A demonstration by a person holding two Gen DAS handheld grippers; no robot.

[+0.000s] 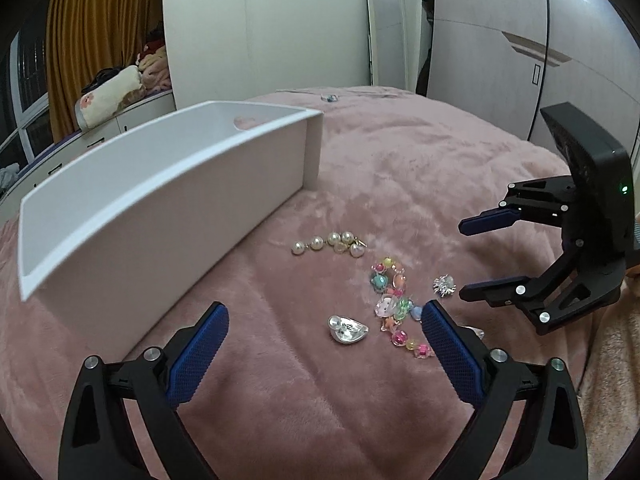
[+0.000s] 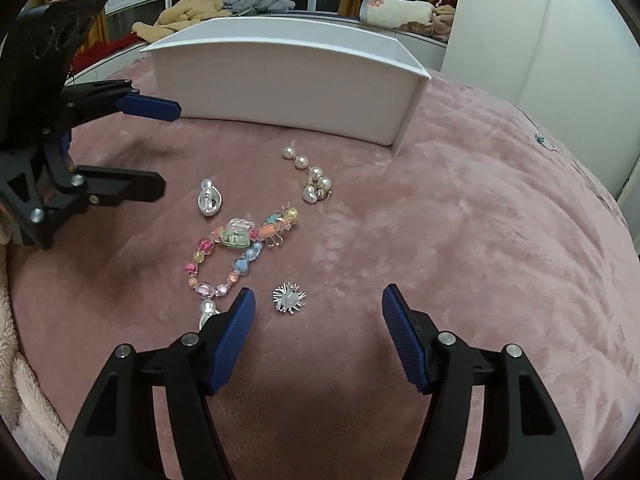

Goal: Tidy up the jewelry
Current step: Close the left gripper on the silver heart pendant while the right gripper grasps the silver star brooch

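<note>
Jewelry lies on a pink blanket [image 1: 400,168]: a pearl piece [image 1: 330,243] [image 2: 310,178], a coloured bead bracelet [image 1: 394,304] [image 2: 236,250], a silver shell-shaped piece [image 1: 347,329] [image 2: 209,200], a spiky silver brooch [image 1: 444,286] [image 2: 289,299]. A white open box [image 1: 160,200] [image 2: 288,80] stands behind them. My left gripper [image 1: 325,348] [image 2: 166,148] is open, the silver piece between its fingers. My right gripper [image 2: 319,324] [image 1: 466,258] is open, just behind the brooch. A clear piece [image 2: 208,312] lies partly hidden by the right gripper's left finger.
A small blue item [image 1: 329,98] [image 2: 540,138] lies far back on the blanket. A mirror [image 1: 386,28] leans on the wall beside white wardrobes. Curtains, windows and piled bedding [image 2: 208,8] stand beyond the bed. A fluffy cream blanket [image 2: 24,380] borders the near edge.
</note>
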